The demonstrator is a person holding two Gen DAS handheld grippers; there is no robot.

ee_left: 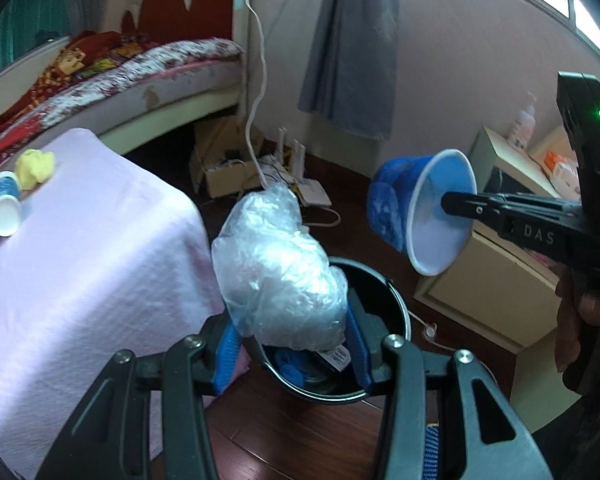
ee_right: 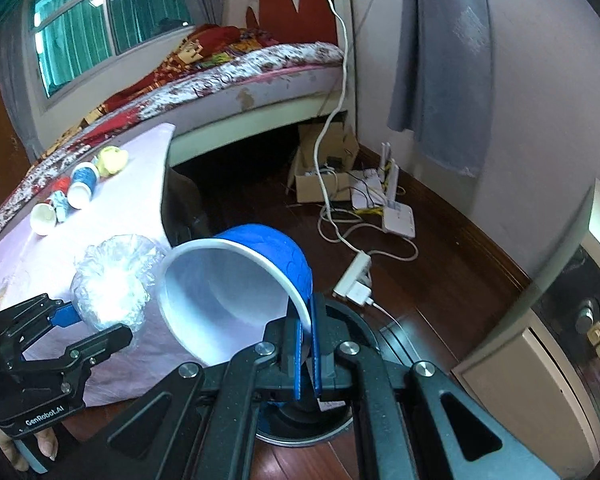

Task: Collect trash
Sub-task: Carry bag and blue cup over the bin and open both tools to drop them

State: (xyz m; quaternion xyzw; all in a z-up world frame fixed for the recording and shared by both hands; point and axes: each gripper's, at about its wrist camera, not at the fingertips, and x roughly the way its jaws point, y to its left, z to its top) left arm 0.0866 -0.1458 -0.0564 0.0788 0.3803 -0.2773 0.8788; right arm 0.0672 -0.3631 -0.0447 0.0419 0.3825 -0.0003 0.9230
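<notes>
Trash in both grips and over the bin.

Left wrist view: crumpled clear plastic bag (ee_left: 280,272) clamped between the blue pads of the left gripper (ee_left: 292,344), hanging right above the round black trash bin (ee_left: 396,304) on the wooden floor. Already inside the bin: something blue and a scrap with a printed label, the rest too dark to tell. Off to the right, blue paper cup with white inside (ee_left: 424,212) pinched at its rim by the right gripper (ee_left: 450,204), mouth facing the camera, near the bin but not yet over it. More litter waiting on the pink-clothed counter (ee_left: 100,240): yellow crumpled wad (ee_left: 34,168) and two more cups lying on their sides.

Right wrist view: right gripper (ee_right: 309,344) squeezed tight on the cup (ee_right: 236,288) wall, one pad inside and one outside, cup empty. Bin (ee_right: 300,420) just below, mostly hidden behind the fingers. Left gripper (ee_right: 92,328) alongside with its bag (ee_right: 112,280).

Step in hand, by the look of it: the drop. Next move calls for opening the left pads over the bin mouth, then bringing the cup across and letting go.
</notes>
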